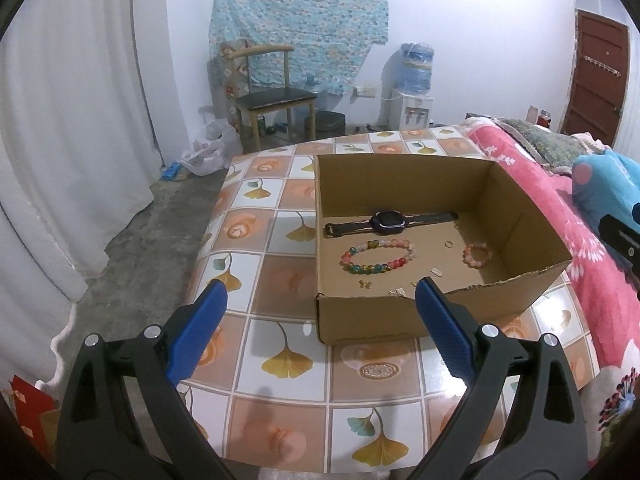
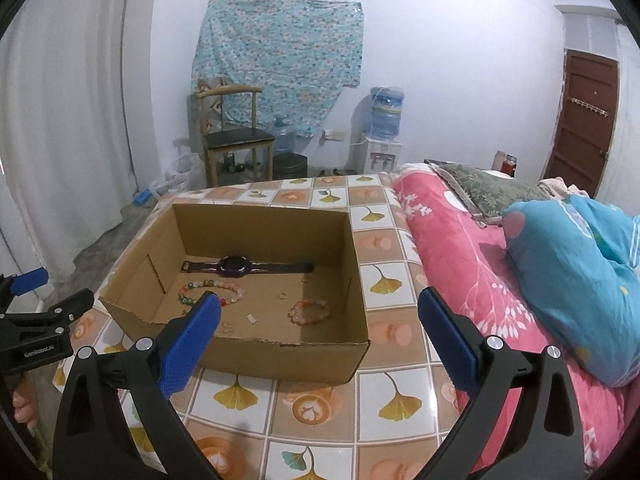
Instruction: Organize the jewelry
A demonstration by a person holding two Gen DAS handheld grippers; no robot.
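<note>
Seemingly done: the dark smartwatch [image 1: 386, 222], multicoloured bead bracelet [image 1: 378, 257], pink bead bracelet [image 1: 477, 255] and small rings lay inside the open cardboard box [image 1: 400, 178] near the tiled surface's [image 1: 280, 384] far right corner; left claw [image 1: 320, 336] and right claw [image 2: 320, 344] gaped empty.

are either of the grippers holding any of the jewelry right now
No. The left gripper and right gripper both have their fingers spread wide with nothing between them. The watch and bead bracelets lie in the cardboard box.

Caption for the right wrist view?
Open right gripper hovers before cardboard box holding watch and bead bracelets.
</note>
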